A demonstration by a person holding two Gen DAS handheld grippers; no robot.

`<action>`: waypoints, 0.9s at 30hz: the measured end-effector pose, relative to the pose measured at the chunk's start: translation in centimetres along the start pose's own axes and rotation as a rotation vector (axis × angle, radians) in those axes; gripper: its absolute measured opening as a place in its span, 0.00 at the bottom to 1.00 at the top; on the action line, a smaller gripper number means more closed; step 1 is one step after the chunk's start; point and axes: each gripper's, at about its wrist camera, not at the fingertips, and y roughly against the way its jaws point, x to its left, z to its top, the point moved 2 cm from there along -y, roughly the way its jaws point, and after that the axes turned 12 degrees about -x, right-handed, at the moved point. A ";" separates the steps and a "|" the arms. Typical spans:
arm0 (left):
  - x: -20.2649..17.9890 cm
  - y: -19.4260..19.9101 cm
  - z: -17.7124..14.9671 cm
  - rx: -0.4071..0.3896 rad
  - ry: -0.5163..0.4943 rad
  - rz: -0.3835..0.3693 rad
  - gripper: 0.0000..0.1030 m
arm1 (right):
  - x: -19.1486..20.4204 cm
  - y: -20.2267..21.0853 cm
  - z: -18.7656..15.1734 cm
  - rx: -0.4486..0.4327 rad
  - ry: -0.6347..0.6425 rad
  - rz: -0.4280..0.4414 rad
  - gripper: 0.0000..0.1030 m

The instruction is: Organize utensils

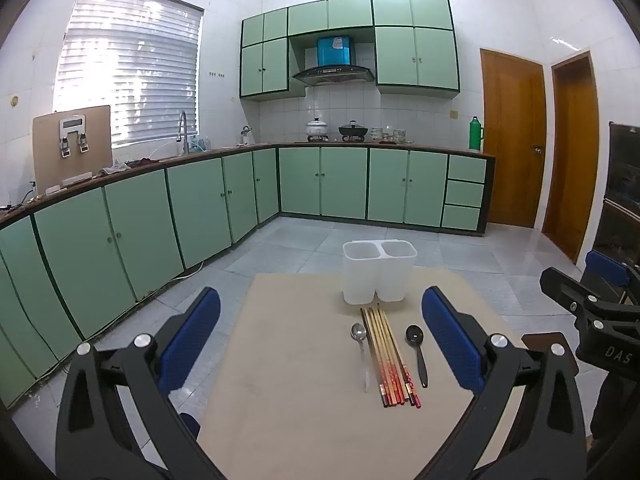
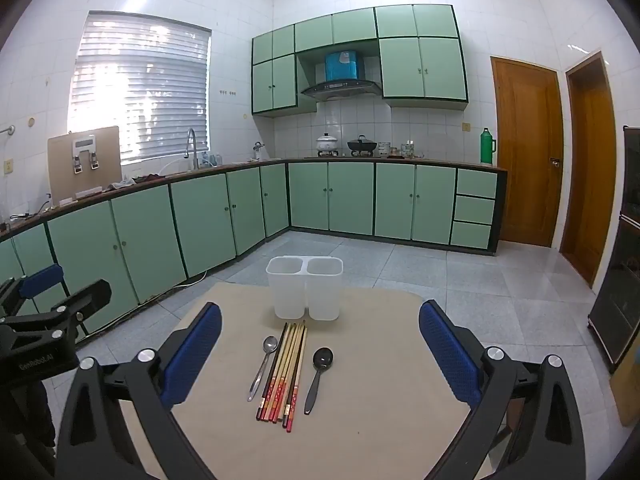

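A white two-compartment utensil holder [image 1: 378, 272] [image 2: 305, 292] stands upright and empty near the far edge of a beige table [image 1: 304, 400] [image 2: 380, 420]. In front of it lie a bundle of several chopsticks [image 1: 390, 356] [image 2: 285, 372], a silver spoon [image 1: 360, 346] [image 2: 264, 364] on their left and a black spoon [image 1: 417, 352] [image 2: 318, 376] on their right. My left gripper [image 1: 320, 340] hovers open above the table, short of the utensils. My right gripper [image 2: 320, 344] is open too, nothing between its blue pads. Each gripper shows at the other view's edge.
Green cabinets [image 1: 200, 200] line the left and far walls, with a sink, stove pots and a green flask [image 1: 475, 133] on the counter. Two wooden doors [image 1: 514, 140] stand at the right. Grey tiled floor [image 2: 460, 280] surrounds the table.
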 end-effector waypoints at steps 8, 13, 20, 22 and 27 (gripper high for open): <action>0.2 0.1 0.1 0.003 0.003 0.001 0.95 | 0.1 0.0 0.1 -0.001 0.001 0.002 0.94; 0.4 0.0 0.4 0.005 0.004 0.002 0.95 | 0.3 0.2 0.3 -0.001 0.002 0.003 0.94; 0.6 -0.1 0.3 0.005 0.004 0.005 0.95 | 0.2 0.1 0.2 -0.001 0.001 0.004 0.94; 0.5 -0.2 0.3 0.005 0.003 0.005 0.95 | 0.3 0.0 0.1 -0.001 0.001 0.004 0.94; 0.6 -0.3 0.3 0.006 0.001 0.005 0.95 | 0.3 0.1 0.1 0.000 0.000 0.003 0.94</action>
